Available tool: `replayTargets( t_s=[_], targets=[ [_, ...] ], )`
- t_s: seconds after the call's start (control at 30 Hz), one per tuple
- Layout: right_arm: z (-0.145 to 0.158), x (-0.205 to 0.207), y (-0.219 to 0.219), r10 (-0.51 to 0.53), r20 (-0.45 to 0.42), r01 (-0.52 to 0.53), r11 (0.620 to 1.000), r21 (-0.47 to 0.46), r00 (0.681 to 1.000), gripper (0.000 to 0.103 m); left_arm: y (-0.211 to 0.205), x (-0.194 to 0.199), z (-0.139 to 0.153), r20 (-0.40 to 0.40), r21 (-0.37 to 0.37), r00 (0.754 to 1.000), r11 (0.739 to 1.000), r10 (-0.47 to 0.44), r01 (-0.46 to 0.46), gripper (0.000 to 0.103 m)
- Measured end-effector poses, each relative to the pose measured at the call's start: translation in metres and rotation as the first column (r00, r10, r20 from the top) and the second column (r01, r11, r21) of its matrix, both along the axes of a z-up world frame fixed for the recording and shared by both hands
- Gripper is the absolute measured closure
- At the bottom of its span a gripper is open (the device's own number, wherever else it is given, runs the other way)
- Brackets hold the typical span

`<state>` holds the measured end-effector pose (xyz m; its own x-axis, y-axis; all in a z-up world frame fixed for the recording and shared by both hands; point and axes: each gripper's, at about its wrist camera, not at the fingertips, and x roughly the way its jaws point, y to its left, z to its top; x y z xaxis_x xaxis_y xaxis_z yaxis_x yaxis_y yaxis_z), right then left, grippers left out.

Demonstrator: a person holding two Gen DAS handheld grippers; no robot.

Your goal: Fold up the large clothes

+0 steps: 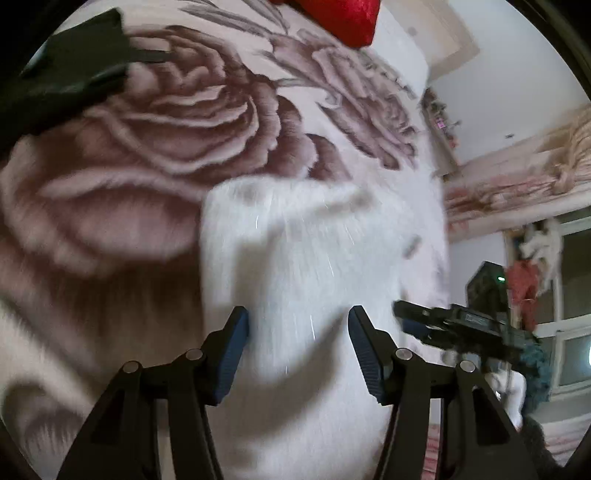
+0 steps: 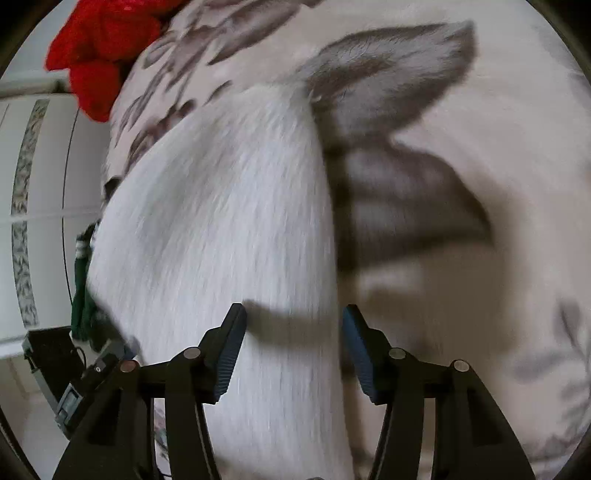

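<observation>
1. Here the left gripper (image 1: 298,326) points down at the bed with its blue-padded jaws standing apart; nothing is pinched between them, and the white furry garment (image 1: 295,258) lies beneath the gap, its surface smeared by motion blur.
2. Likewise the right gripper (image 2: 293,325) has its jaws parted and released; the right edge of the white furry garment (image 2: 221,221) runs down between them, but the pads do not press on it.
3. The garment lies spread on a floral blanket (image 1: 147,147) printed with big brownish-pink roses; in the left wrist view its upper edge looks folded or rounded over, and its pale pile stands out against the darker petals.
4. In the right wrist view the garment fills the middle and left of the picture, while the floral blanket (image 2: 461,184) shows to the right with a grey-brown leaf pattern beside the garment's edge.
5. A red plush thing (image 1: 343,18) sits at the far end of the bed, seen also in the right wrist view (image 2: 99,48).
6. At the right of the left wrist view the other black gripper shows, just beside the garment.
7. Beyond the bed there is a white wardrobe (image 2: 40,203) with a patterned strip, and a window (image 1: 572,295) on the far side.
</observation>
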<state>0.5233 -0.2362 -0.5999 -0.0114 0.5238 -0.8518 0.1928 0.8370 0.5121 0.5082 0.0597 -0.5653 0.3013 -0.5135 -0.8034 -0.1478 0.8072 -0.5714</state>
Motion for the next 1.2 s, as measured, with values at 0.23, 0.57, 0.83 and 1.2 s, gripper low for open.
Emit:
replayTargets(
  t_s=[0.23,0.57,0.83,1.2],
  targets=[
    [-0.017,0.030,0.013,-0.055,0.014,0.054,0.995,0.081,0.998,0.082,0.020,0.000,0.012,0.082,-0.130,0.995,0.990,0.060,-0.049,0.095],
    [-0.030,0.064,0.051,0.005,0.055,-0.003,0.999,-0.045,0.998,0.084,0.072,0.027,-0.071,-0.091,-0.189,0.980,0.963,0.177,-0.191,0.094],
    [0.008,0.027,0.026,0.042,0.016,-0.042,0.999,0.018,0.999,0.056,0.074,-0.014,-0.009,-0.065,-0.234,0.993,0.966,0.095,-0.108,0.062],
    [-0.014,-0.227,-0.021,0.038,-0.251,-0.002,0.990,0.140,0.967,0.038,0.054,-0.211,-0.027,-0.258,-0.136,0.966,0.989,0.024,-0.061,0.051]
  ],
)
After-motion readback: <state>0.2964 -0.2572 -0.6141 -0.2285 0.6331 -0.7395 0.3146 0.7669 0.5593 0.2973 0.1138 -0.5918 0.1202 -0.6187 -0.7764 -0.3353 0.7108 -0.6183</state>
